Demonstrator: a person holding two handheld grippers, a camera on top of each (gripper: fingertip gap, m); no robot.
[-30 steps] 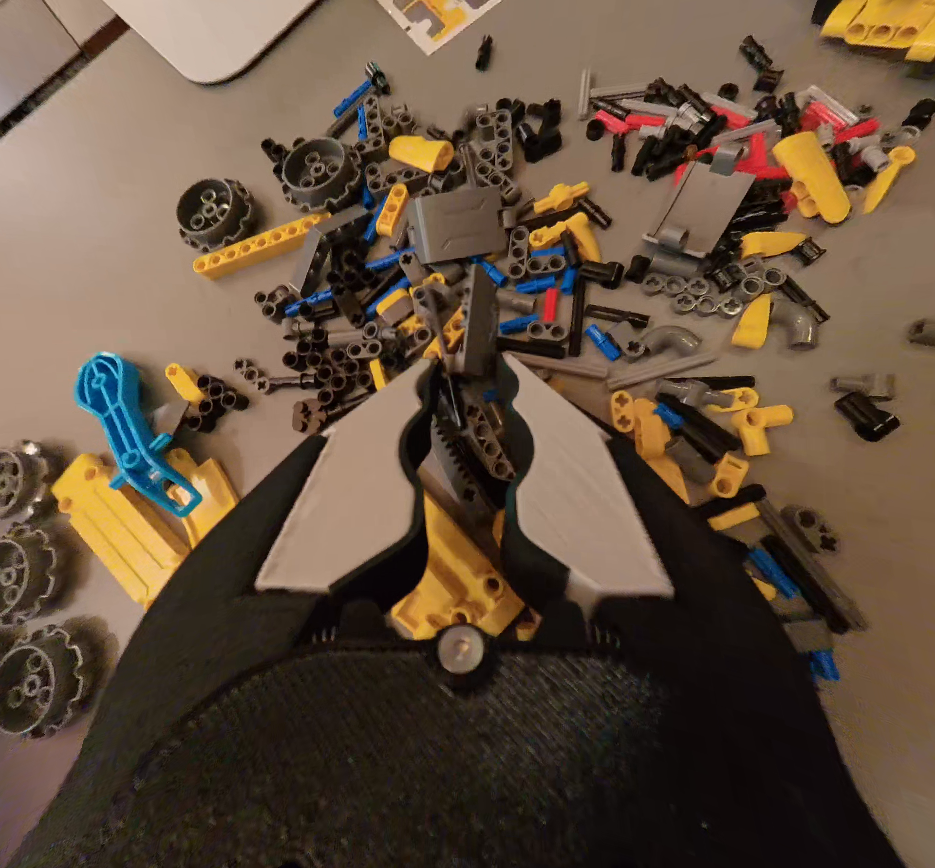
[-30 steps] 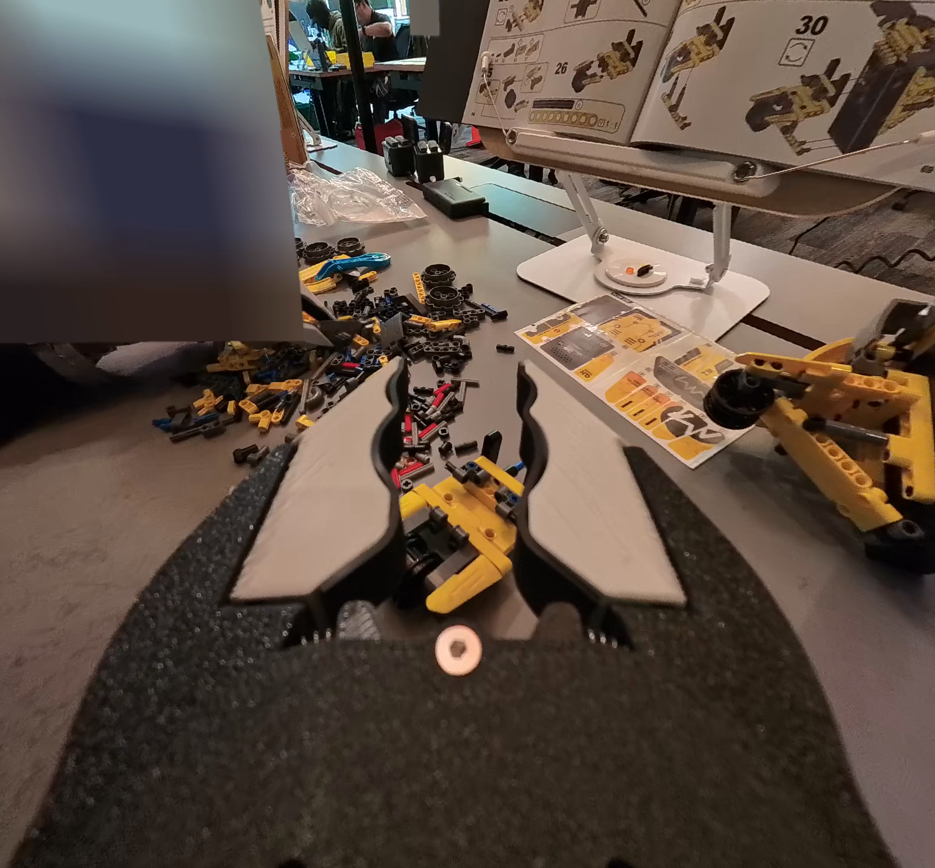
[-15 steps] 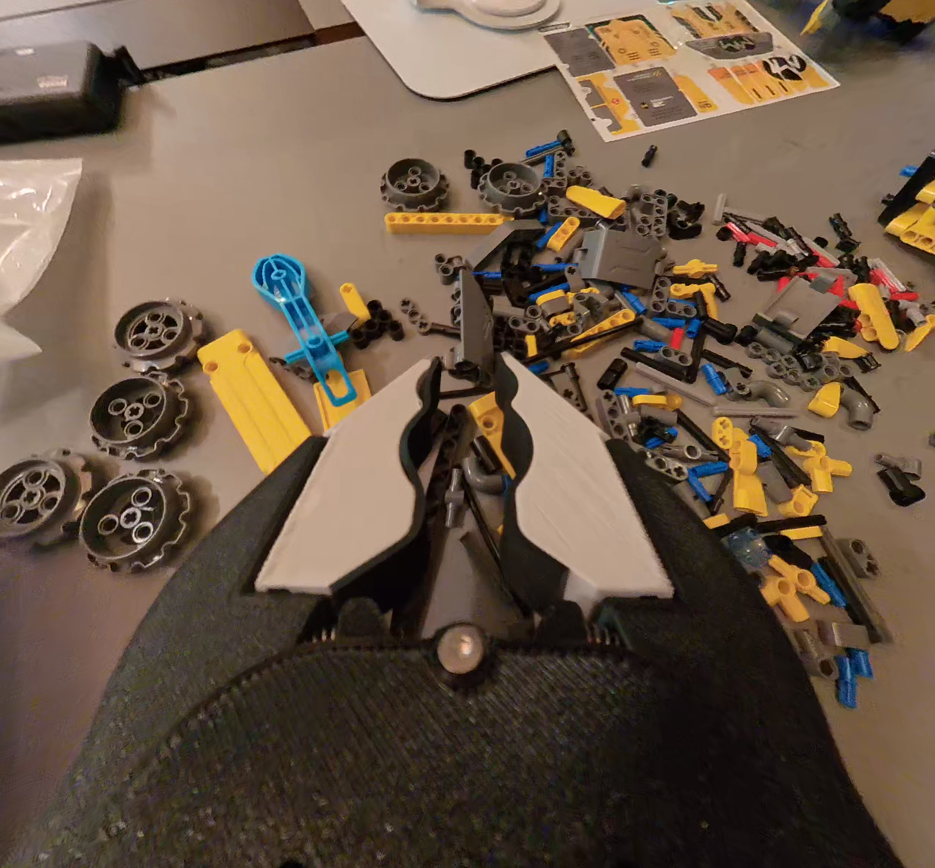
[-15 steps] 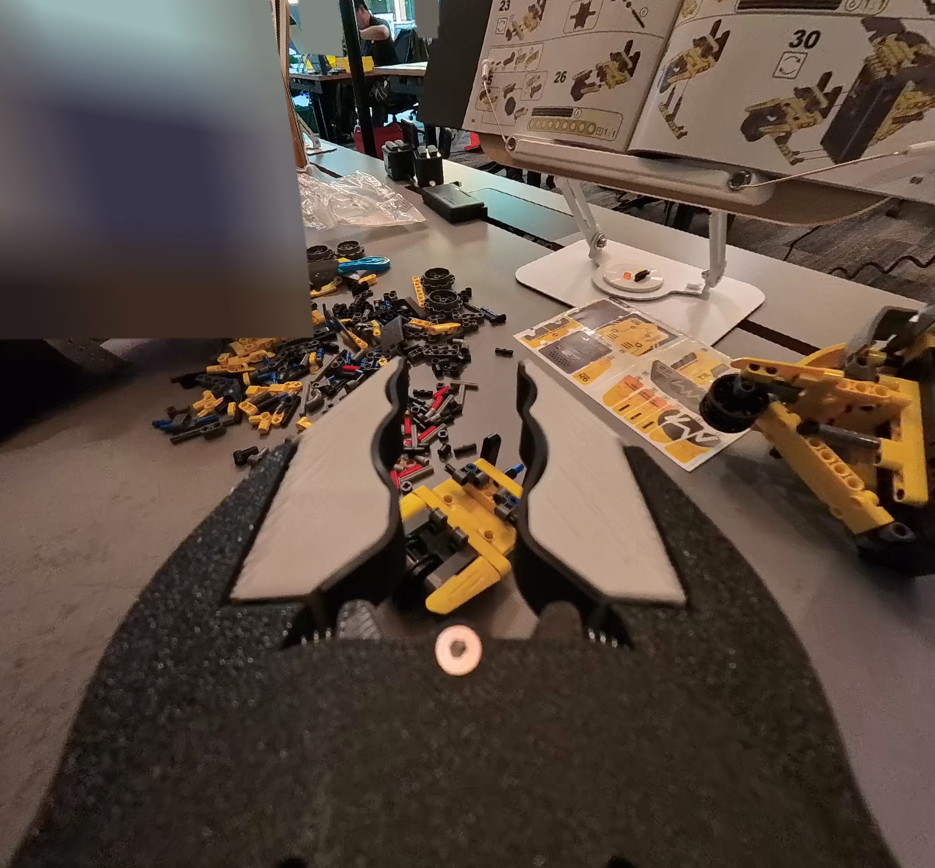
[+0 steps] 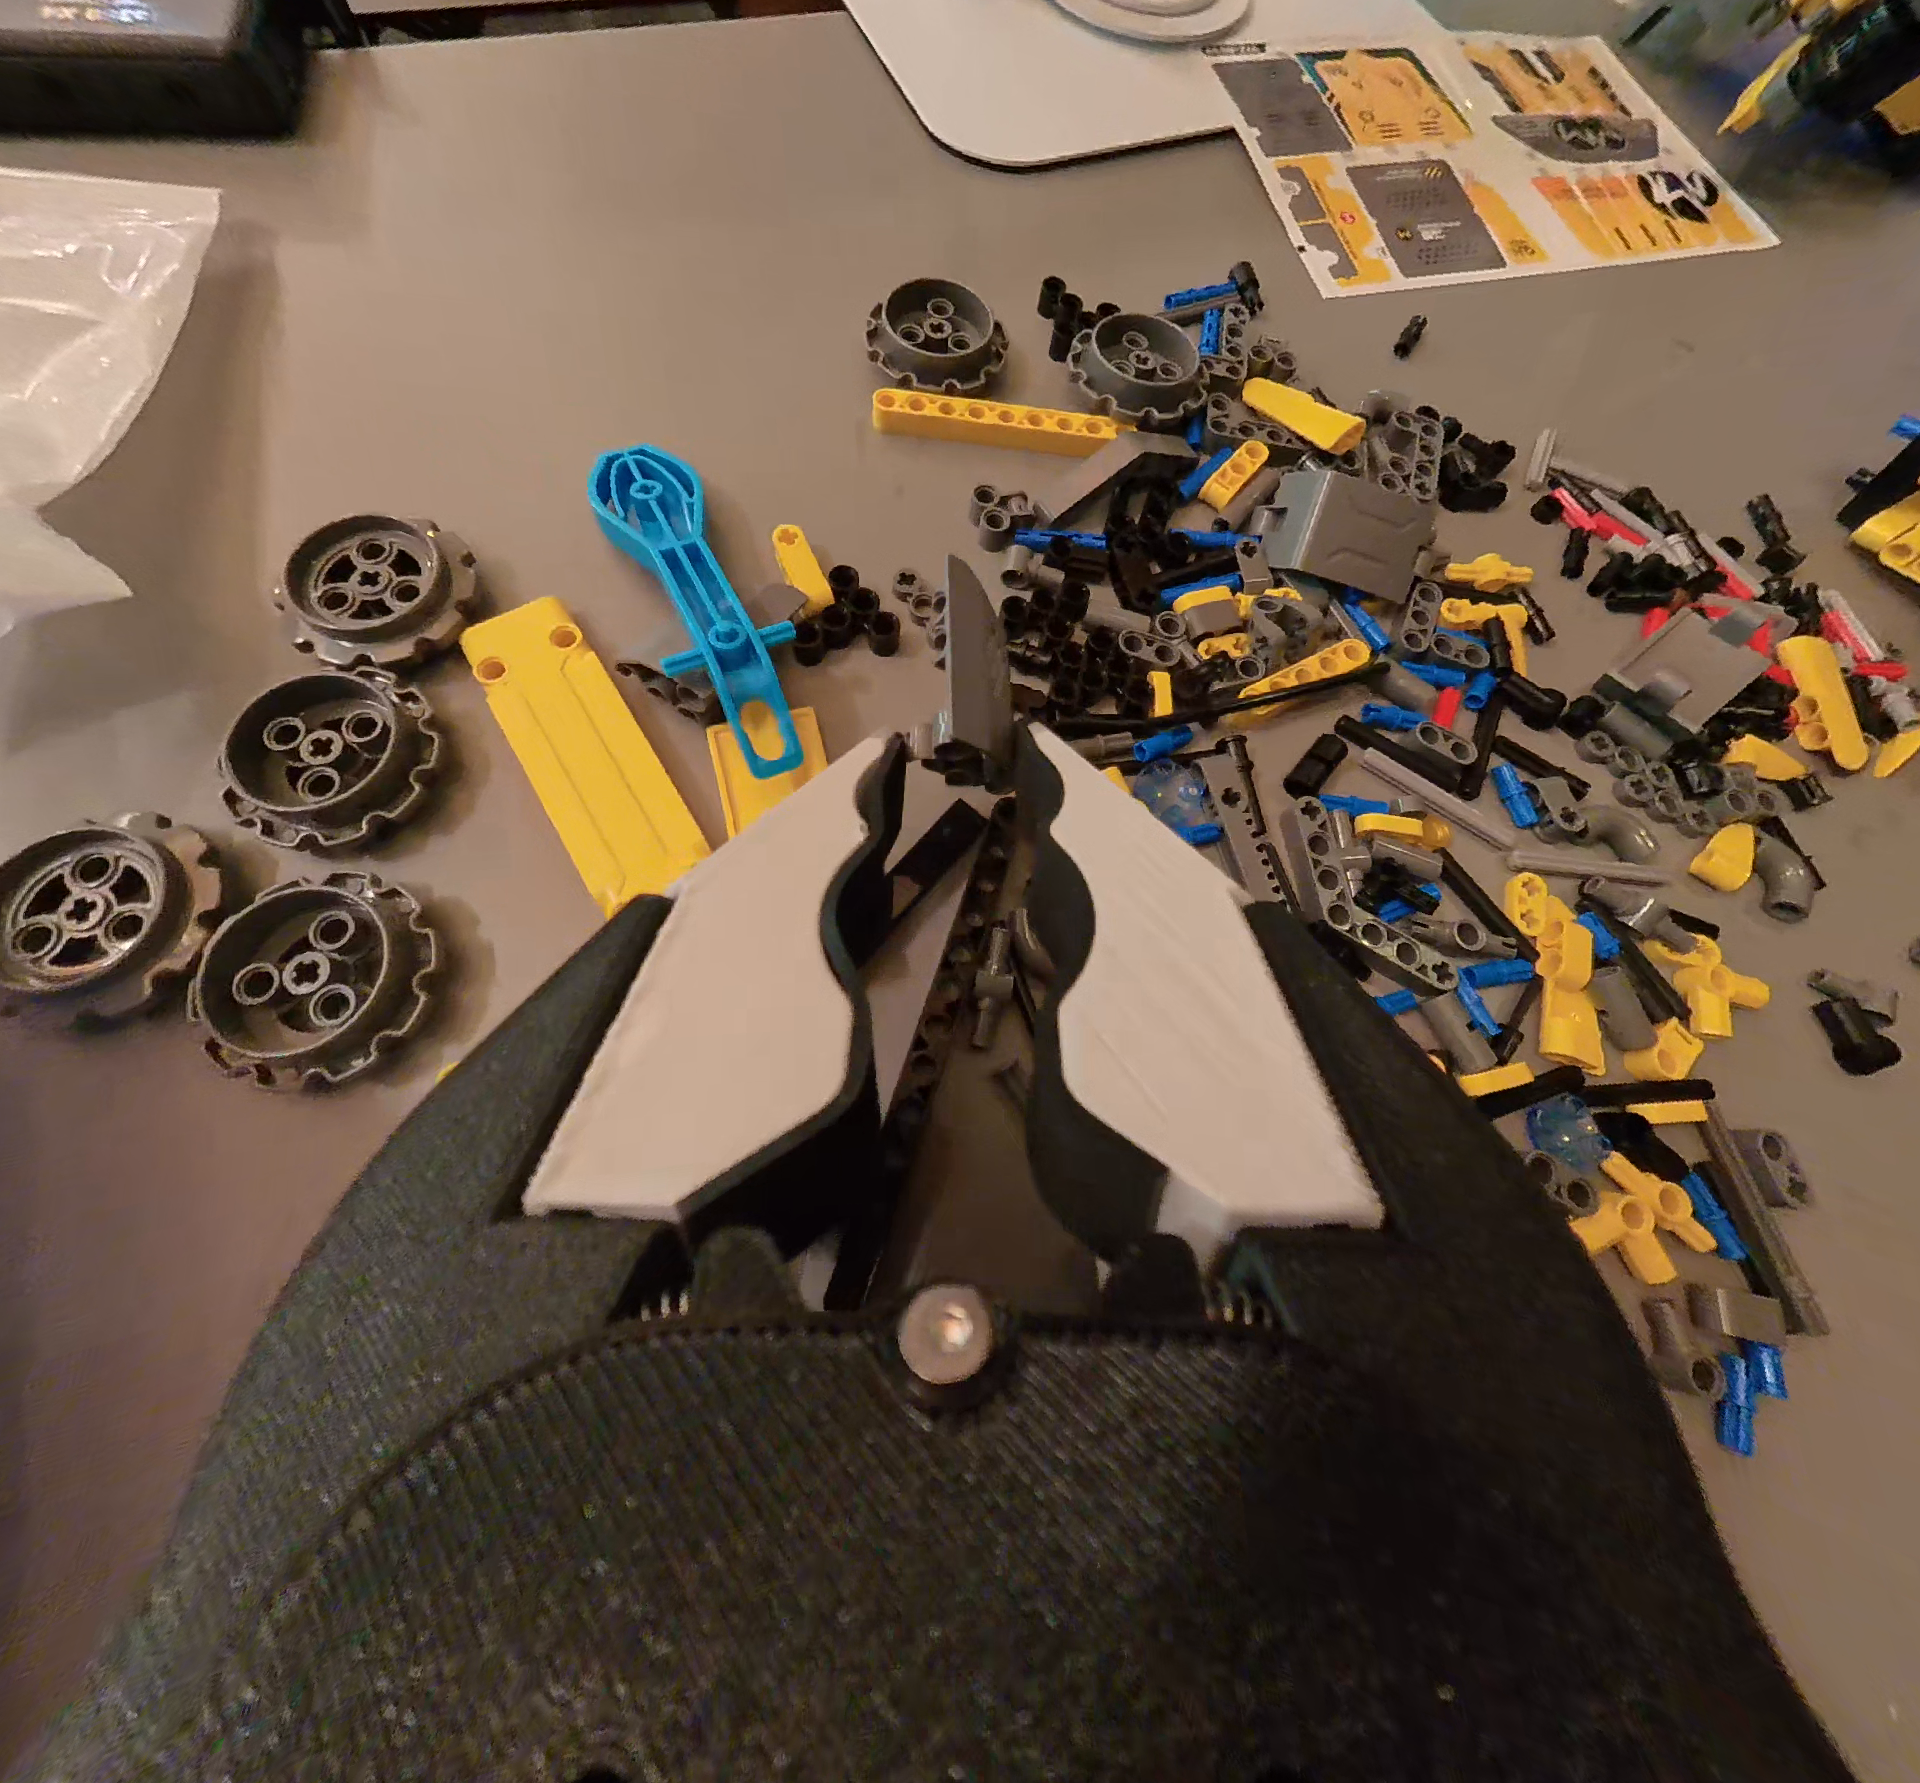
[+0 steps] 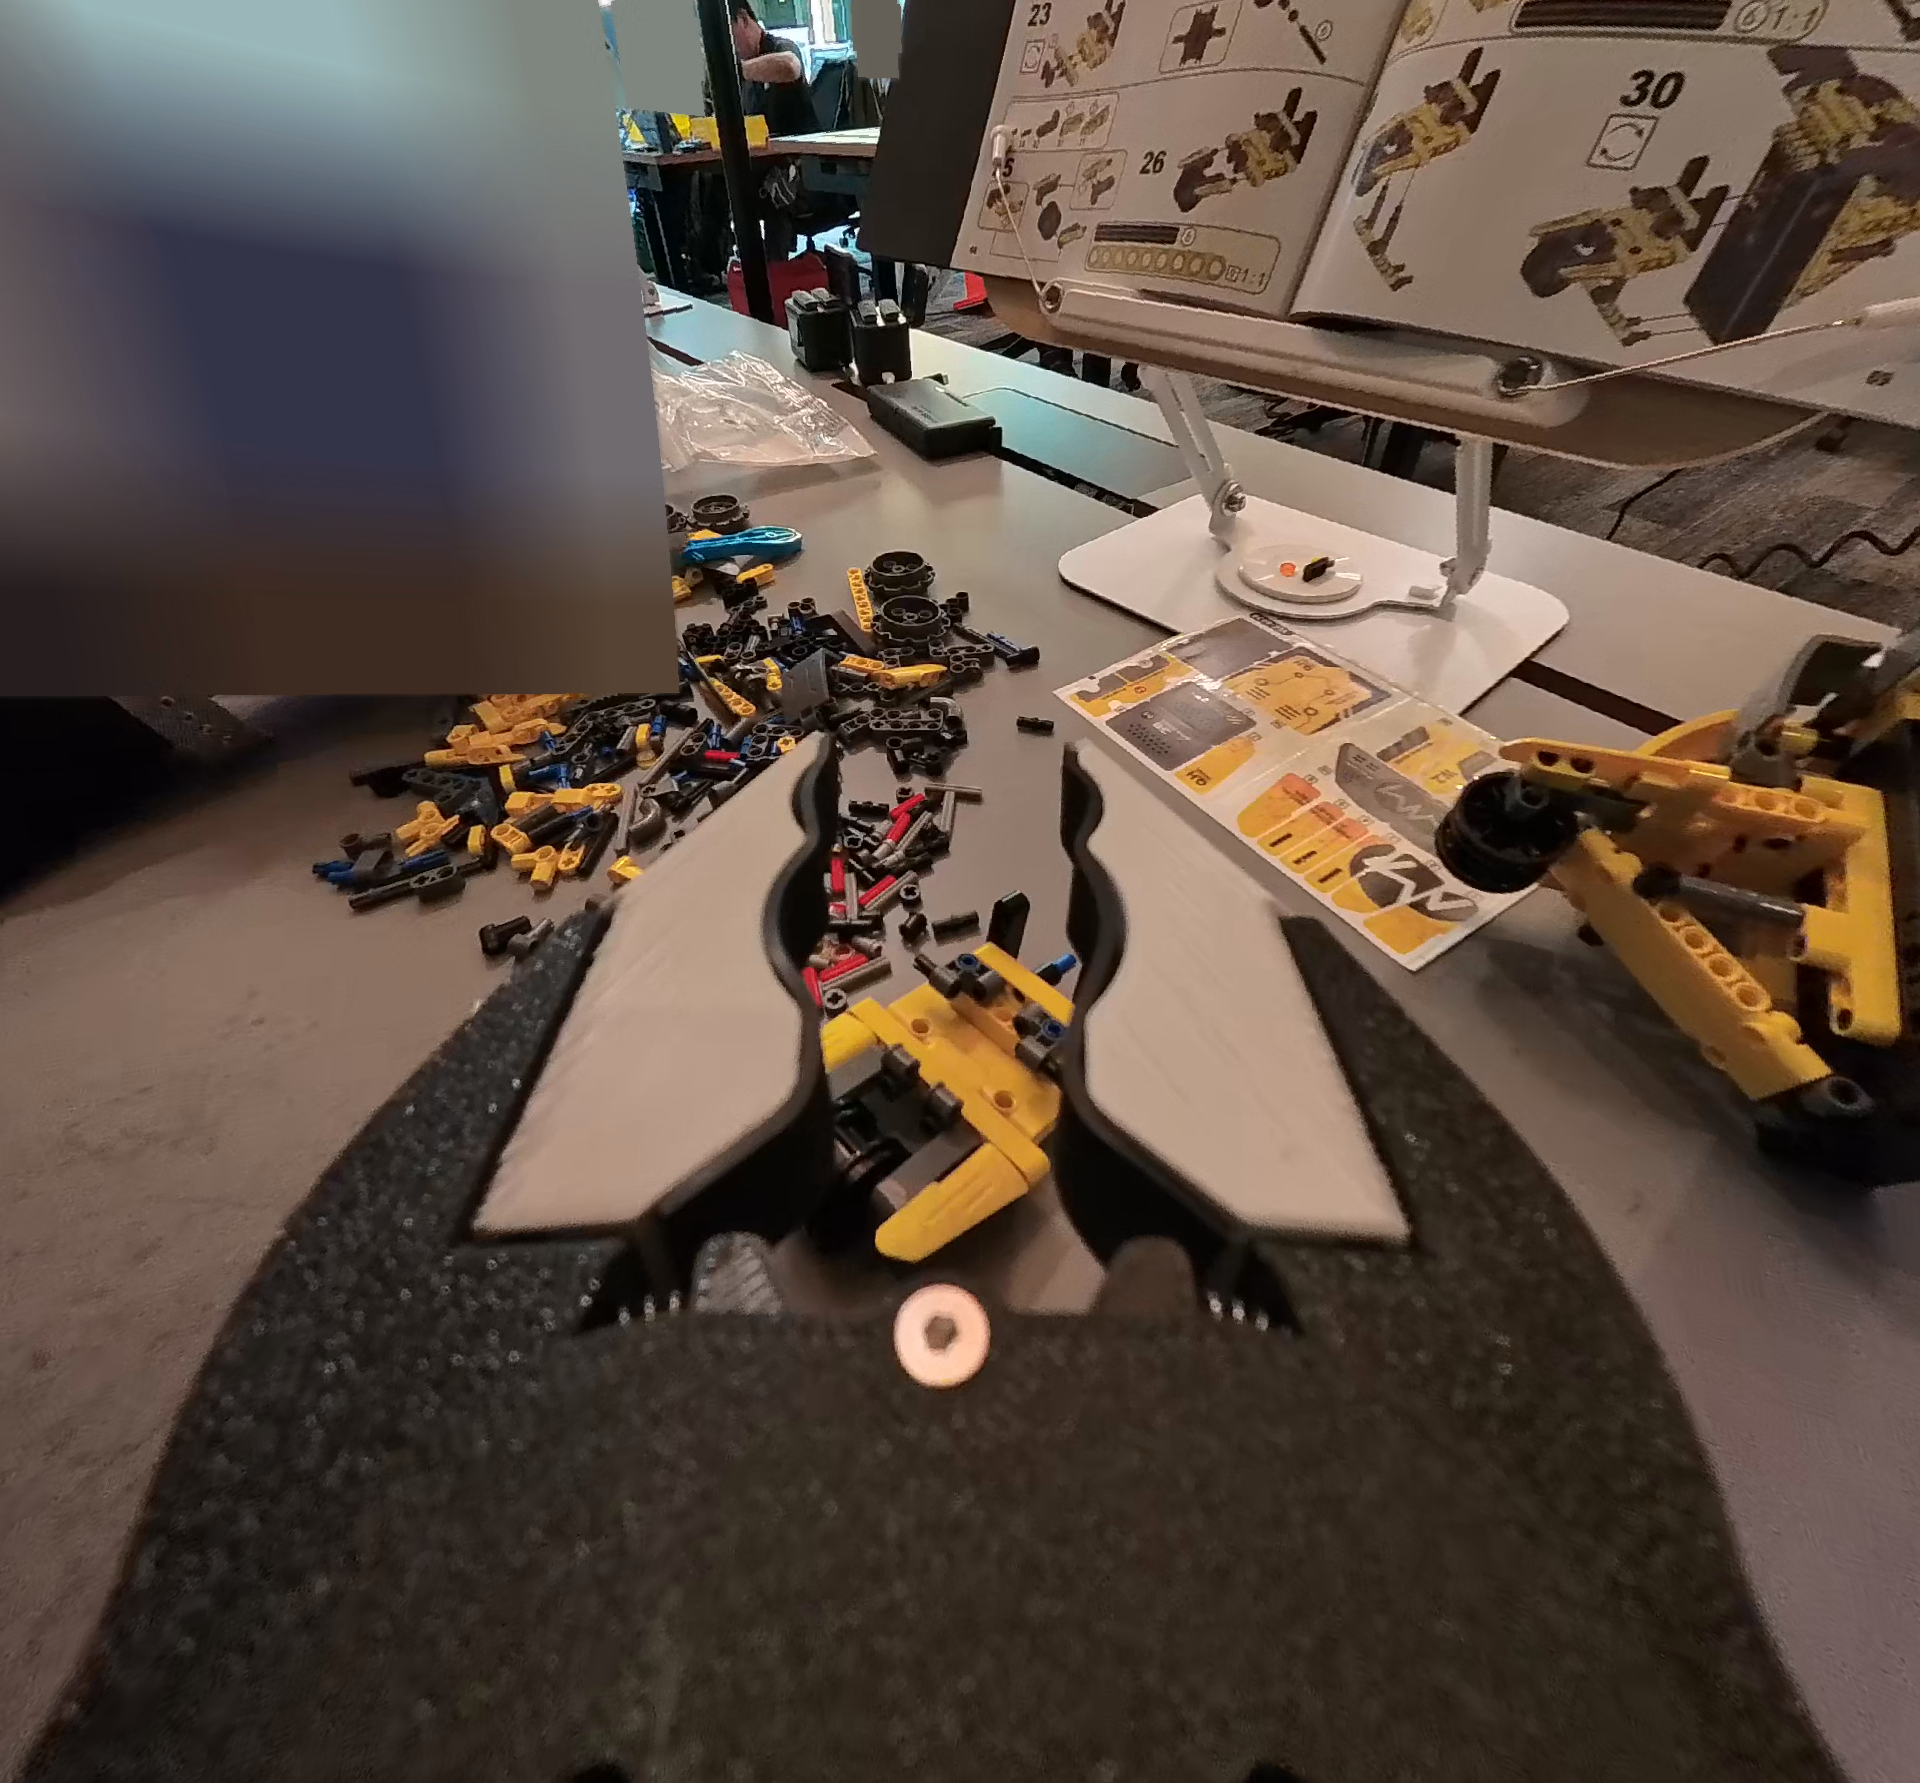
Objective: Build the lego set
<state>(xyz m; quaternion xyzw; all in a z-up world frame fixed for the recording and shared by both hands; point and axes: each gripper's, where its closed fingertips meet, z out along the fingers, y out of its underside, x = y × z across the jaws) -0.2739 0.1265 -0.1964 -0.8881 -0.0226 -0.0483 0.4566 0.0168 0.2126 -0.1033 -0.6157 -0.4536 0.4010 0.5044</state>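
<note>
Grey worktop (image 5: 582,299) strewn with loose bricks (image 5: 1351,694) mid-frame | left hand-held gripper (image 5: 961,757) clenched on dark grey panel (image 5: 977,663) | right hand-held gripper (image 6: 945,777) clamps yellow subassembly (image 6: 951,1068) | office desks (image 6: 810,144) upper background

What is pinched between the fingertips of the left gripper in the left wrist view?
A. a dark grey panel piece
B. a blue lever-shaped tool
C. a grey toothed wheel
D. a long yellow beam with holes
A: the left gripper is closed on a dark grey panel piece that sticks up past its tips, while the blue tool lies on the table.
</note>
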